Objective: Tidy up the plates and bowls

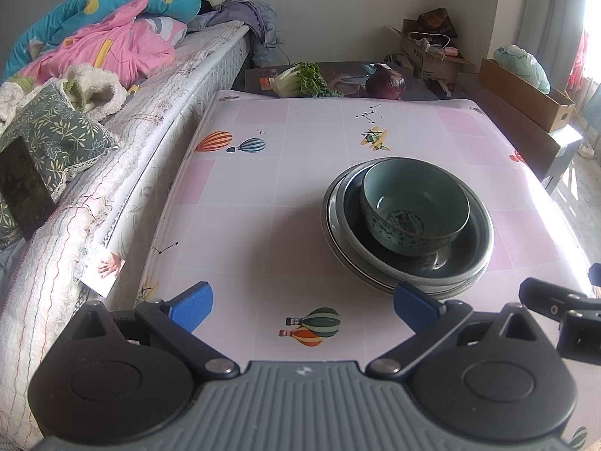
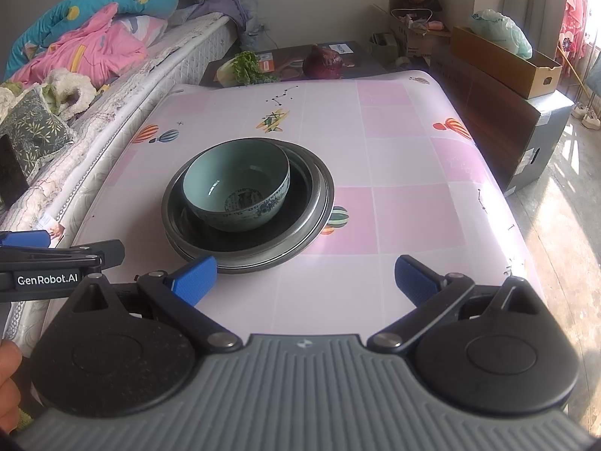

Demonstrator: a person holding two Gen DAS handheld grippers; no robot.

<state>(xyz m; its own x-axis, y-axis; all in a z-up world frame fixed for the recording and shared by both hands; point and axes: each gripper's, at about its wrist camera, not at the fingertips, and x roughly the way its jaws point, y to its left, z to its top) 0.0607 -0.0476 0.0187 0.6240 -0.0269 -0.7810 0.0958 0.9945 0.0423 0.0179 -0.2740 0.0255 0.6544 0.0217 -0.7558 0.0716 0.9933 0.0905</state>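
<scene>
A pale green bowl (image 1: 415, 208) (image 2: 237, 185) with a blue pattern sits inside a stack of dark, metal-rimmed plates (image 1: 465, 263) (image 2: 315, 203) on the pink tablecloth. My left gripper (image 1: 302, 310) is open, low over the cloth just in front of the stack, its right blue pad close to the plates' near rim. My right gripper (image 2: 304, 282) is open too, to the right of the stack's front, its left pad near the rim. Neither holds anything. The left gripper's side (image 2: 60, 259) shows at the left of the right wrist view.
The table (image 1: 233, 225) (image 2: 413, 218) butts against a bed (image 1: 124, 143) on the left, piled with bedding. A cabbage (image 1: 300, 80) and a purple cabbage (image 1: 386, 82) lie on a low dark surface beyond the far edge. Cardboard boxes (image 2: 503, 60) stand at the right.
</scene>
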